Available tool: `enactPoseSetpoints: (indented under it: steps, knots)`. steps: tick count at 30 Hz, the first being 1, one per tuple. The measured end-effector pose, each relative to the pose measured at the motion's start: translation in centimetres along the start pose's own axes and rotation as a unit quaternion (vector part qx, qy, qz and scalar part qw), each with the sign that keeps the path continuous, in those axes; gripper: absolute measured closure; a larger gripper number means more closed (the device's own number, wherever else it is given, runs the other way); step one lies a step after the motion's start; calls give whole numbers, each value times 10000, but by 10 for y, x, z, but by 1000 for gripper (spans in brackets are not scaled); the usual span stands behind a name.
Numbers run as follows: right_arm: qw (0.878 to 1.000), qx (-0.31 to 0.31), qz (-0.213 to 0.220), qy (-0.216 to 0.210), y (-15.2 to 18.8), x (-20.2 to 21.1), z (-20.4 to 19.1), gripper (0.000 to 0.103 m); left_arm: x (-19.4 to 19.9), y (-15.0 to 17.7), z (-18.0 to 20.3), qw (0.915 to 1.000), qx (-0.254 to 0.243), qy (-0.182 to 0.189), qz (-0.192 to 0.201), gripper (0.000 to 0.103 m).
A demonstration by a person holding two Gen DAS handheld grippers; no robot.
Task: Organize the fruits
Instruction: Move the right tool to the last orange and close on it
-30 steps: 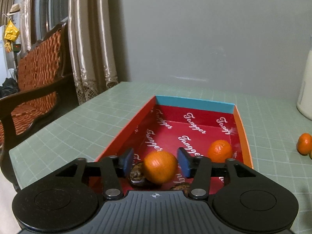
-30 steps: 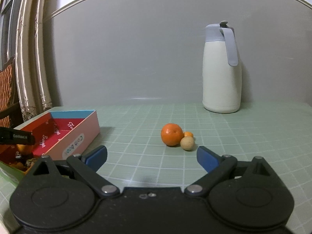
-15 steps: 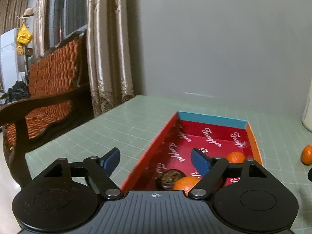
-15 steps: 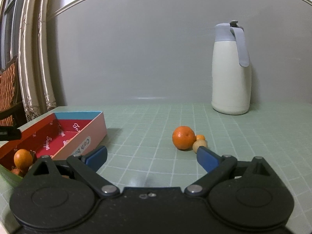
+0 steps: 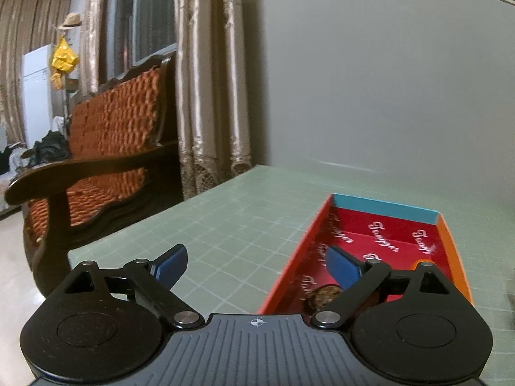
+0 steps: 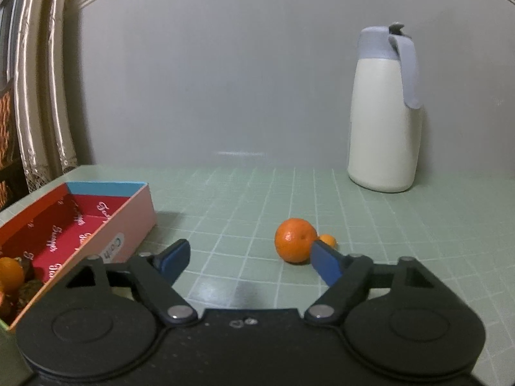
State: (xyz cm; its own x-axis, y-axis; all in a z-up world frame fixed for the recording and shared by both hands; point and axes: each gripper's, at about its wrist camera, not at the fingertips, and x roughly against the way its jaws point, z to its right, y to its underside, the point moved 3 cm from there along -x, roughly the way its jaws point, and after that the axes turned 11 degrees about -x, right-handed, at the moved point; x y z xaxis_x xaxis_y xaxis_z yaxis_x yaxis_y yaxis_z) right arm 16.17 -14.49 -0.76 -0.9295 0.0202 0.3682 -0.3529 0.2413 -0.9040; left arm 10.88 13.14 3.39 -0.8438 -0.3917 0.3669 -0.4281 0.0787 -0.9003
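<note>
While both claws hang over the green gridded worktop, the scene reads like this:

Left claw: spread wide, nothing between its blue pads; its jaws have just been opening. The left pad is above bare worktop, the right pad is above the near part of the box.

Right claw: spread, with nothing pinched; its jaws have just been closing a little. The right pad stands just in front of the big orange, at about 4 o'clock from it; I cannot tell if it touches it.

Box: a long red box with orange sides and a blue far wall, white script printed inside. In the left wrist view it lies at 3 o'clock from the claw's middle; in the right wrist view it is at 9 o'clock.

Fruits in the box: one orange fruit at the near end, with a dark brown round fruit just beside it. A bit of orange shows behind the left claw's right arm.

Big orange: on the worktop, outside the box, well apart from it.

Small orange fruit: just beside the big orange, at 3 o'clock from it, partly hidden.

Jug: white with grey lid and handle, upright at 1 o'clock, near the wall.

Bench: dark wood with orange cushions, at 10 o'clock beyond the worktop edge, next to curtains.
</note>
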Motion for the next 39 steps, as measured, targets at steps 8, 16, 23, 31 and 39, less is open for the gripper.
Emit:
enactPoseSetpoints:
  steps: [8, 16, 23, 31, 39]
  knots:
    - [9994, 118, -138, 291, -10, -28, 8, 26, -2, 5, -11, 9998, 67, -173, -10, 10]
    - [9979, 234, -396, 448, -13, -53, 14, 38, -5, 6, -16, 9997, 78, -211, -25, 9]
    - [9971, 134, -541, 514, -14, -66, 18, 51, -5, 7, -17, 9997, 122, -183, -47, 9]
    - [9971, 153, -539, 515, -14, -67, 19, 53, -6, 8, -17, 9997, 106, -197, -68, 7]
    - [9968, 169, -544, 562, -14, -70, 21, 57, -6, 8, -14, 9997, 48, -212, -90, 6]
